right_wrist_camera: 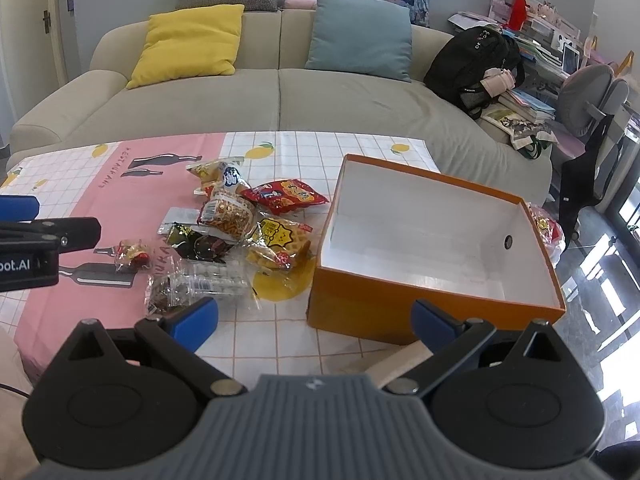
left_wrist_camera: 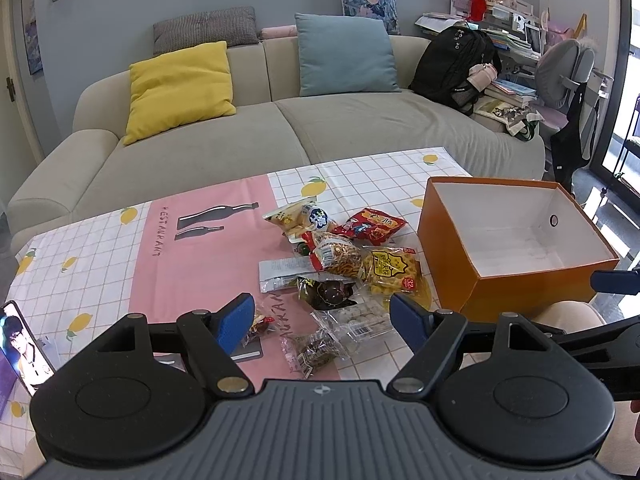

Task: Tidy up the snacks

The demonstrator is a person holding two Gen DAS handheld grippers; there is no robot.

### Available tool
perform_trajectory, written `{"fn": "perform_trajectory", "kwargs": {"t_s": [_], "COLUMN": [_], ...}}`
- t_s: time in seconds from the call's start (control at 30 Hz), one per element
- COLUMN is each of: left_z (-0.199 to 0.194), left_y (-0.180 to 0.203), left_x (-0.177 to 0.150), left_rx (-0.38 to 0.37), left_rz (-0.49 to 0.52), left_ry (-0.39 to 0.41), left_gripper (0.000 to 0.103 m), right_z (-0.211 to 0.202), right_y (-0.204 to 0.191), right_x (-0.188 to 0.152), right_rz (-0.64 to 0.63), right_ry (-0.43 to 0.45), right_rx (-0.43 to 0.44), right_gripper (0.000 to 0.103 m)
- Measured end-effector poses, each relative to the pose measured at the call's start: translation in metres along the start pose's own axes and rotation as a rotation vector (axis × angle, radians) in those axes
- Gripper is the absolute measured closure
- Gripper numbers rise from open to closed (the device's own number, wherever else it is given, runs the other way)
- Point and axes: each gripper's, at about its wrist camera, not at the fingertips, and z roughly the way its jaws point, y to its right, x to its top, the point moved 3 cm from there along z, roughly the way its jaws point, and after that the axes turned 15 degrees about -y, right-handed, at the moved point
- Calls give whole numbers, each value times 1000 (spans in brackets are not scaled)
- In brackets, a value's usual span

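From your left wrist view, your left claw (left_wrist_camera: 322,316) is spread wide and holds nothing — it hovers over the near side of the snack pile (left_wrist_camera: 340,256), which lies mid-tabletop on the lemon-print cloth (left_wrist_camera: 92,248). The orange box (left_wrist_camera: 516,284) stands open just right of the pile, near the tabletop's right edge. A phone (left_wrist_camera: 22,344) leans at the near left corner.

From your right wrist view, your right claw (right_wrist_camera: 314,320) is also spread and empty — it sits above the near edge, between the snack pile (right_wrist_camera: 236,232) and the orange box (right_wrist_camera: 360,312).
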Motion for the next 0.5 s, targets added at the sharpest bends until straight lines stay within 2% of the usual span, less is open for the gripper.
{"fn": "perform_trajectory", "kwargs": {"t_s": [0.5], "left_z": [-1], "left_y": [3], "left_x": [0], "left_rx": [-5], "left_rz": [1], "left_ry": [-2], "left_gripper": [13], "right_z": [1], "right_y": [1], "right_x": [-1], "right_rz": [5], "right_ry": [-2], "right_rx": [-2], "right_gripper": [3]}}
